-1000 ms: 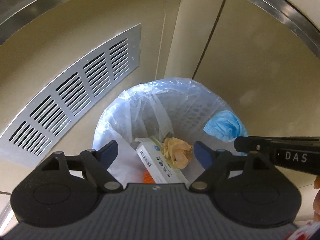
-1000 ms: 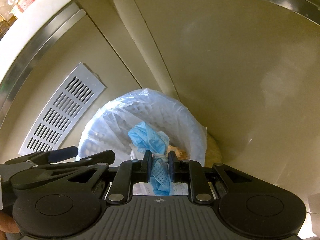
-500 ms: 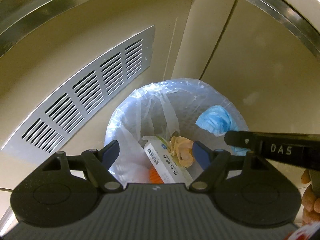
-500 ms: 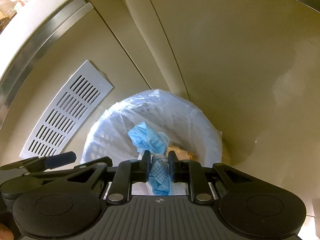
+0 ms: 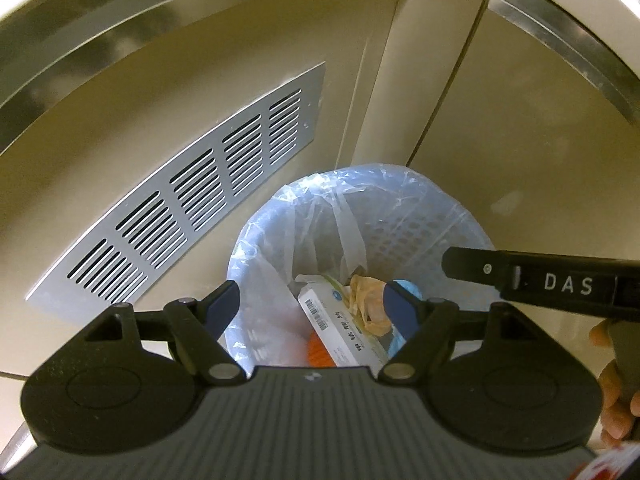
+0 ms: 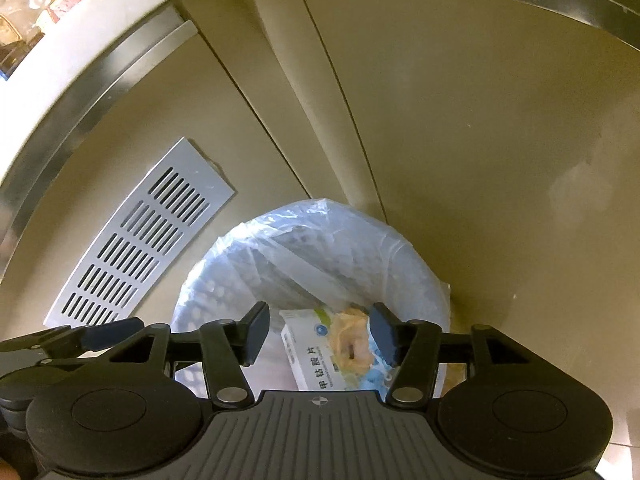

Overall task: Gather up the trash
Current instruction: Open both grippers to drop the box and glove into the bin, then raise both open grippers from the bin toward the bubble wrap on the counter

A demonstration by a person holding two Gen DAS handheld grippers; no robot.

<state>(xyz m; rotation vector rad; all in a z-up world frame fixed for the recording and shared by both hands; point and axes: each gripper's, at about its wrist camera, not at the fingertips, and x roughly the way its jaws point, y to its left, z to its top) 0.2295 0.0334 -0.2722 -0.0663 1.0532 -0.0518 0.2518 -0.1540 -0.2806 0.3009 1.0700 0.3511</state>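
Over the lined bin (image 6: pixel 424 276), I have my right gripper (image 6: pixel 318 334) with its jaws opening, and nothing sits between them now. A second ago they were clamped on the blue face mask (image 6: pixel 378 374); half a second ago they were pinched on it too. Now the mask lies down inside the bin, just under the right fingertip, resting against the crumpled tan glove (image 6: pixel 350 344) and beside the white medicine box (image 6: pixel 310 354). From the left wrist view I catch only a small patch of blue behind the left gripper's right-hand finger, where earlier the mask hung higher against the bag wall.

My left gripper (image 5: pixel 310 304) hangs over the same bin with its jaws spread wide and empty, as it was a second ago. Through it I see the box (image 5: pixel 340 320), the glove (image 5: pixel 368 300) and something orange (image 5: pixel 318 354) lower in the bag; I cannot tell what that orange thing is. The right gripper's finger reaches across that view from the right edge, with the person's hand (image 5: pixel 618 404) behind it.

I judge this piece of trash as delivered: the mask is in the bin and free of the pads. Both grippers are now free for whatever is left to collect, none of which I can see in these views.
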